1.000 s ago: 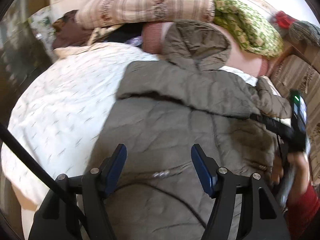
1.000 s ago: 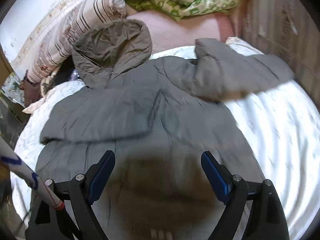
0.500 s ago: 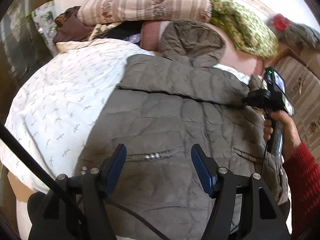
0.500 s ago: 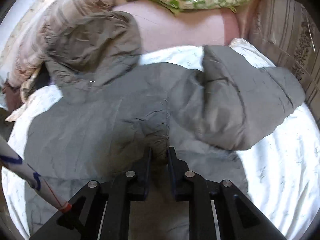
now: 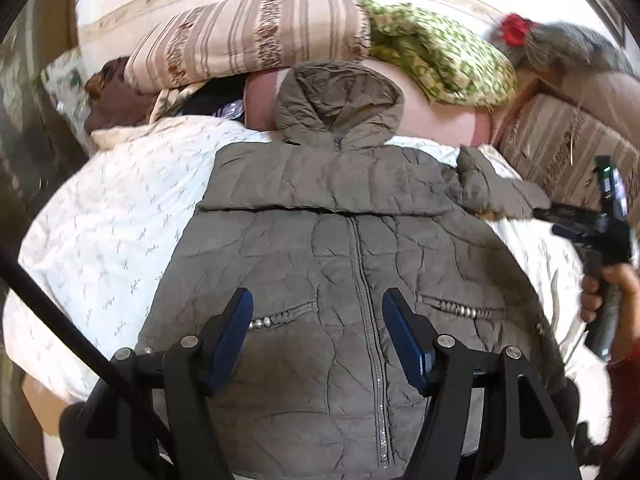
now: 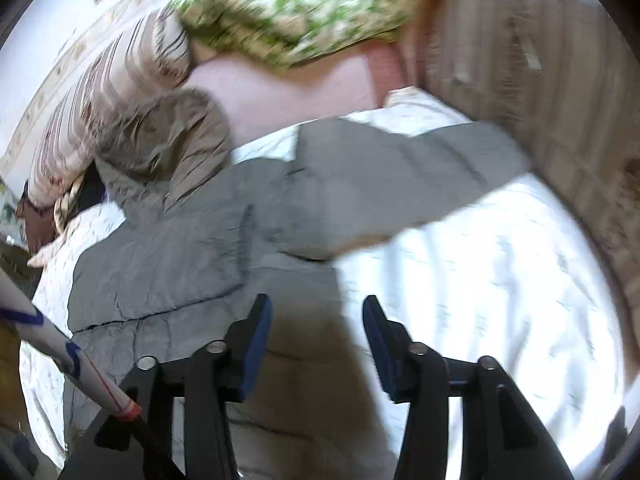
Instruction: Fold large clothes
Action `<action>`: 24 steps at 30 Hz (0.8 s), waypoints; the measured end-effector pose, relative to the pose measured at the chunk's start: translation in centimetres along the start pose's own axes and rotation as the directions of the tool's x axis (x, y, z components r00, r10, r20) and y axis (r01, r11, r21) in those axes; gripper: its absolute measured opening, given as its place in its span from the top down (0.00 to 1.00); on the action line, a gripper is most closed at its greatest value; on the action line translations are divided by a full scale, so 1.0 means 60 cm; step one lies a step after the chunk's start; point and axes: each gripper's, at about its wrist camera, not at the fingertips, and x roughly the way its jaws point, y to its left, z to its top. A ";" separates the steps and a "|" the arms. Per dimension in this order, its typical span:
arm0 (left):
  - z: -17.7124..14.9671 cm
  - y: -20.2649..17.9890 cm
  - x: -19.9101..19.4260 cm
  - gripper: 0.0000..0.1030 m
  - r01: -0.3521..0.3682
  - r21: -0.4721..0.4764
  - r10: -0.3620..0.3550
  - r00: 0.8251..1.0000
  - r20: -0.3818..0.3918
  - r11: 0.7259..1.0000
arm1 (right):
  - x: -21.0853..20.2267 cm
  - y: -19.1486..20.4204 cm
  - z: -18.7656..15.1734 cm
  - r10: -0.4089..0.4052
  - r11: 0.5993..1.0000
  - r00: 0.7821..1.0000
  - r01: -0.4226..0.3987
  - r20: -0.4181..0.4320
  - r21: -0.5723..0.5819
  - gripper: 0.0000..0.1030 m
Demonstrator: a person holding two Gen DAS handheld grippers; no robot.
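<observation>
A grey-brown hooded puffer jacket (image 5: 352,264) lies front up on the bed, zipper down the middle, hood toward the pillows. One sleeve is folded flat across the chest (image 5: 320,184); the other sleeve (image 6: 392,176) sticks out to the right. My left gripper (image 5: 316,336) is open and empty above the jacket's lower front. My right gripper (image 6: 316,344) is open and empty over the jacket's right edge; it also shows in the left wrist view (image 5: 600,236), held beside the right sleeve.
A white patterned bedsheet (image 5: 112,232) covers the bed. A striped pillow (image 5: 248,36), green floral bedding (image 5: 440,56) and a pink cushion (image 6: 288,92) are piled at the head. A striped sofa side (image 6: 520,72) stands on the right.
My right gripper was shut on the jacket fabric half a second ago; it has opened, let go and shifted right. My left gripper has pulled back, staying open.
</observation>
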 end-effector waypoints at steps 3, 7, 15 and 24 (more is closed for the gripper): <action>-0.003 -0.016 0.005 0.36 0.026 0.008 -0.026 0.999 -0.039 1.000 | -0.026 -0.057 0.001 -0.035 0.999 0.999 0.035 0.005 0.039 0.33; -0.010 -0.028 -0.002 0.36 0.006 0.025 -0.005 1.000 -0.025 1.000 | -0.030 -0.130 0.005 -0.034 0.993 0.999 0.036 -0.017 0.114 0.25; -0.002 -0.025 -0.025 0.36 -0.079 0.027 0.078 0.996 0.039 0.996 | 0.010 -0.255 0.001 -0.075 0.961 0.997 0.079 -0.027 0.263 0.26; 0.008 -0.018 0.009 0.36 -0.111 0.018 0.111 0.994 -0.012 0.994 | 0.044 -0.363 0.055 -0.123 0.912 0.992 0.105 0.021 0.397 0.36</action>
